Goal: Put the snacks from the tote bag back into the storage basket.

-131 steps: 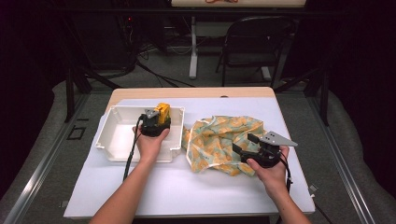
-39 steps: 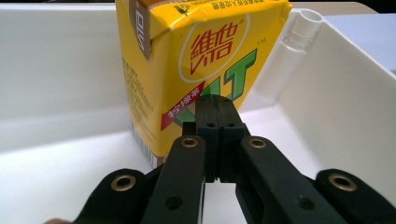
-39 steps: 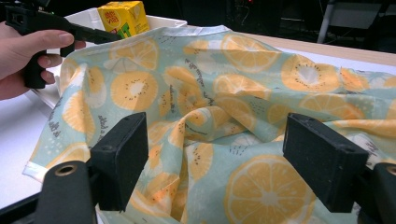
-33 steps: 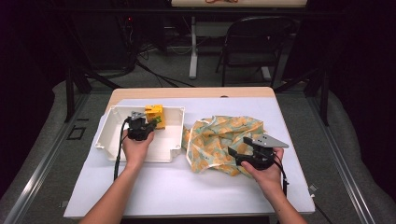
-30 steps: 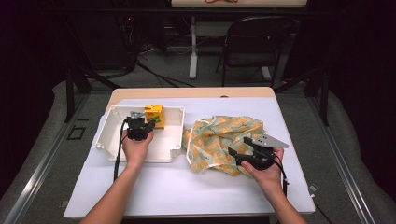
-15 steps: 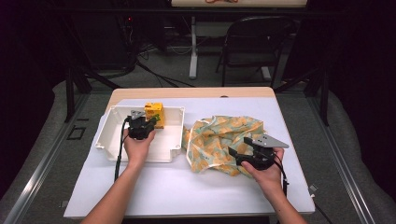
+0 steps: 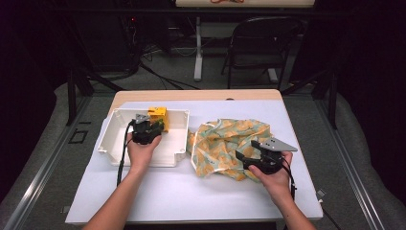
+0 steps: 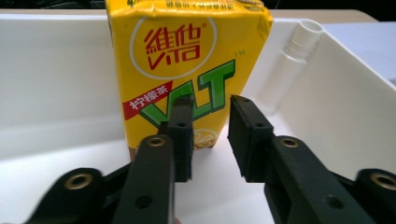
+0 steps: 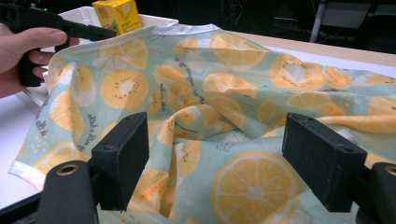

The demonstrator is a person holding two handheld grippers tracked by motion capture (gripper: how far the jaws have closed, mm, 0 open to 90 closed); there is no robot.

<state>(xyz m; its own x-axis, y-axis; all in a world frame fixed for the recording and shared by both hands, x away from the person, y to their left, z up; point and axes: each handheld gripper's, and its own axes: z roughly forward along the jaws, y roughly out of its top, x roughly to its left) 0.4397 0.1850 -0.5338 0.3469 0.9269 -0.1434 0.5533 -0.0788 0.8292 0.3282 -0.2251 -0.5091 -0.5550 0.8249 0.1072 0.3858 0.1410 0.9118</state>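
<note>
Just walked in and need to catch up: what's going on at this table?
A person holds a gripper in each hand. The left gripper sits in the white bin, its jaws just opened off the upright yellow drink carton, which now stands free in front of them. The right gripper hangs open over the crumpled citrus-print cloth lying beside the bin, gripping nothing yet.

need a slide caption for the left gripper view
Left gripper, jaws just opened and clear of the upright yellow drink carton standing in the white bin.
</note>
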